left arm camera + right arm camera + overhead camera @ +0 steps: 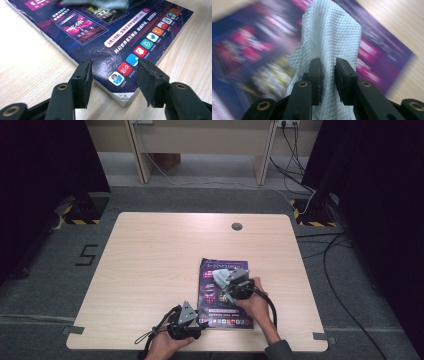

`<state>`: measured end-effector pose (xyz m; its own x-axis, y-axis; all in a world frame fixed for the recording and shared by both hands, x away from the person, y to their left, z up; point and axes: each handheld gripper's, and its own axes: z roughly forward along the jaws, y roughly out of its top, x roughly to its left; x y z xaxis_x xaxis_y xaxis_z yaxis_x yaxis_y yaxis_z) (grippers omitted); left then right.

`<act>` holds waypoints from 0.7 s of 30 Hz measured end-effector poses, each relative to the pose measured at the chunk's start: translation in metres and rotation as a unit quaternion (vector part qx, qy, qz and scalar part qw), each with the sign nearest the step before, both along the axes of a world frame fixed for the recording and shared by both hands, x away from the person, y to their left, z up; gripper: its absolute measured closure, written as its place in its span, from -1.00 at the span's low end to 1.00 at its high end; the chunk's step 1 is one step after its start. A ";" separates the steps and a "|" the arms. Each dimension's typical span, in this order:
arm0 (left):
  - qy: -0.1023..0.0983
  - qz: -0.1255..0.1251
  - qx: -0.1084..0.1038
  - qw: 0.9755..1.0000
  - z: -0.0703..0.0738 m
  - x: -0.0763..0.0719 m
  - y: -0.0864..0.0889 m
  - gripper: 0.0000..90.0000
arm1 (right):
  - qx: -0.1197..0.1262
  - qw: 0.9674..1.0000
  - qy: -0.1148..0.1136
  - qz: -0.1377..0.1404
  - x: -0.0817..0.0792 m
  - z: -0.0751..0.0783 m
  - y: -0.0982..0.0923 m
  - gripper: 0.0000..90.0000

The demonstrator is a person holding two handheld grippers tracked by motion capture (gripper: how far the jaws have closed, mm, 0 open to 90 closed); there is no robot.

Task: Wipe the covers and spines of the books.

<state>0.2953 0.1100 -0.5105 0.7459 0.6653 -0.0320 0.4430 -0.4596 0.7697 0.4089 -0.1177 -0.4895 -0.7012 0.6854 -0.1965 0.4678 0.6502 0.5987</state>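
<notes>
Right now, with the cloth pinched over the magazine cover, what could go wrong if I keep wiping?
The right tool pinches only a narrow fold of the pale textured wipe cloth, so it may slip free. The left tool stands open around the glossy purple magazine corner without clamping it, so the magazine could slide on the light wooden table.

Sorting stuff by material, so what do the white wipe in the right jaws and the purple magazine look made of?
White embossed wipe: probably paper towel, matte, with diamond quilting and a torn edge. Purple magazine: glossy printed paper cover, wrinkled, showing white page edges.
</notes>
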 end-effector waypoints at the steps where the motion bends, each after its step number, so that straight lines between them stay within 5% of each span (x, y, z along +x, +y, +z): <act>1: 0.000 0.000 0.000 1.000 0.000 0.000 0.000 0.03 | -0.002 1.000 -0.001 -0.013 0.001 0.000 -0.007 0.68; 6: 0.001 -0.001 -0.001 1.000 0.000 0.000 0.000 0.02 | 0.004 0.998 0.004 -0.061 0.008 0.002 -0.041 0.68; 10: 0.002 0.000 -0.001 1.000 0.000 0.000 0.000 0.02 | -0.007 0.998 -0.002 -0.063 0.005 0.002 -0.038 0.68; 16: 0.000 0.000 0.000 1.000 0.000 0.000 0.000 0.02 | 0.004 1.000 0.000 0.001 -0.008 0.000 0.004 0.68; 21: 0.012 -0.003 -0.005 1.000 0.001 0.002 0.003 0.01 | 0.003 0.998 -0.004 0.059 -0.023 -0.002 0.043 0.69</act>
<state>0.2970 0.1129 -0.5095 0.7487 0.6605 -0.0563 0.4580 -0.4540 0.7642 0.3863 -0.0750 -0.4913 -0.7761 0.5988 -0.1977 0.3831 0.6968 0.6064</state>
